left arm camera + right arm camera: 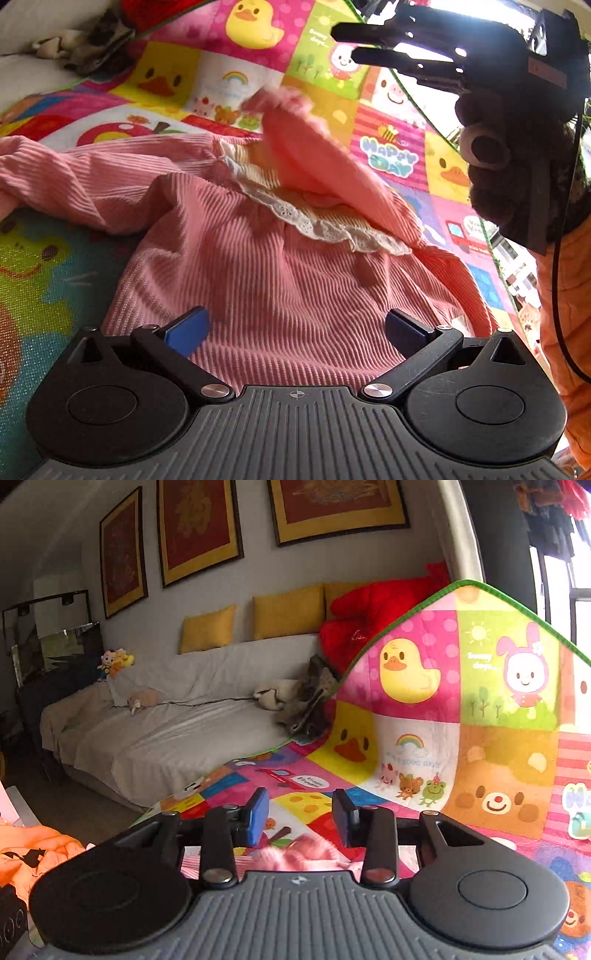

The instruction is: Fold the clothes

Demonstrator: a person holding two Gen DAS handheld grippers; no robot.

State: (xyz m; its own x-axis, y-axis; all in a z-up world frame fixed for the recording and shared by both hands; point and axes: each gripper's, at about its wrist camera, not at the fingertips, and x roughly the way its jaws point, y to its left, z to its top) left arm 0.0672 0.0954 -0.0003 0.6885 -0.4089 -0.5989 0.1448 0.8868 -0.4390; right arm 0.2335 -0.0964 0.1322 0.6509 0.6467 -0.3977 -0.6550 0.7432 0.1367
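Lying spread on the cartoon play mat (177,77), the pink ribbed top (266,280) has one sleeve flopped over its lace collar. Left gripper (295,328) fingers spread wide above its hem, empty; right gripper (301,818) fingers apart, empty. Mat reads "HAPPY DAY".

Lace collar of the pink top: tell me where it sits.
In the left wrist view the lace collar runs across the middle of the pink top, under its flipped sleeve, on the cartoon play mat.

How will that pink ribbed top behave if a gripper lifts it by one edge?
Probably floppy: the pink ribbed top lies rumpled on the play mat, one sleeve flopped across its lace collar. Likely light, since it's thin knit. The ribbing should resist slipping.
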